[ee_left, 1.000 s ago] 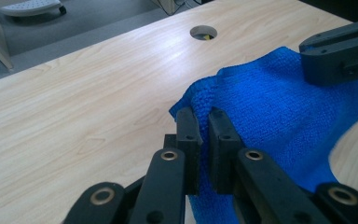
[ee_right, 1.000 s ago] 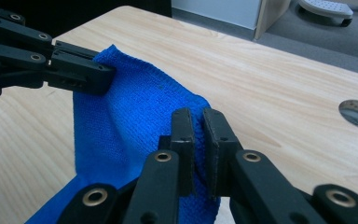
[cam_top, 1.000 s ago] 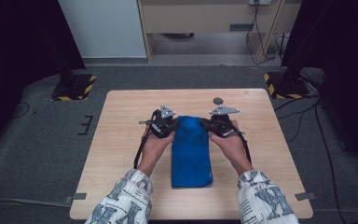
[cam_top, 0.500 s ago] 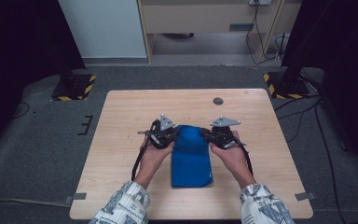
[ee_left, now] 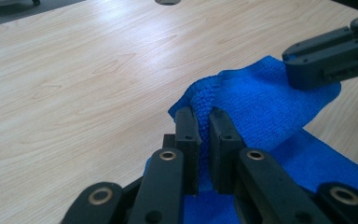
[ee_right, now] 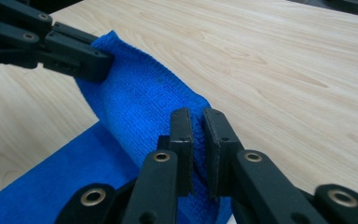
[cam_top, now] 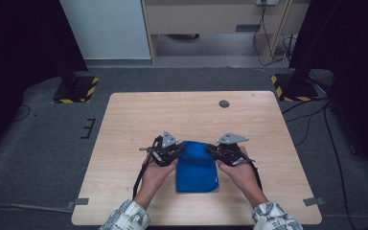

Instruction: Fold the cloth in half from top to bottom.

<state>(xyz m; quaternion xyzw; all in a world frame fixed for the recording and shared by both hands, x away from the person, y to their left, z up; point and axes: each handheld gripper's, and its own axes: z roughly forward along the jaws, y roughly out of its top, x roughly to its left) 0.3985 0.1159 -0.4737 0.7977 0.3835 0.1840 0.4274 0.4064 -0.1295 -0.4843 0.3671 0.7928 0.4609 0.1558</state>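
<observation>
Both grippers pinch the far edge of the blue terry cloth point(cam_top: 196, 167), left gripper point(cam_top: 172, 152) and right gripper point(cam_top: 215, 151) on opposite corners.

From the high view you get the cloth lying near the front middle of the pale wooden table point(cam_top: 124, 124), its far end lifted and doubled back between your hands. Your left gripper view point(ee_left: 204, 122) shows the jaws narrow, fabric clamped between them; your right gripper view point(ee_right: 196, 122) shows the same grip, with the rolled fold running across to the other jaws.
</observation>
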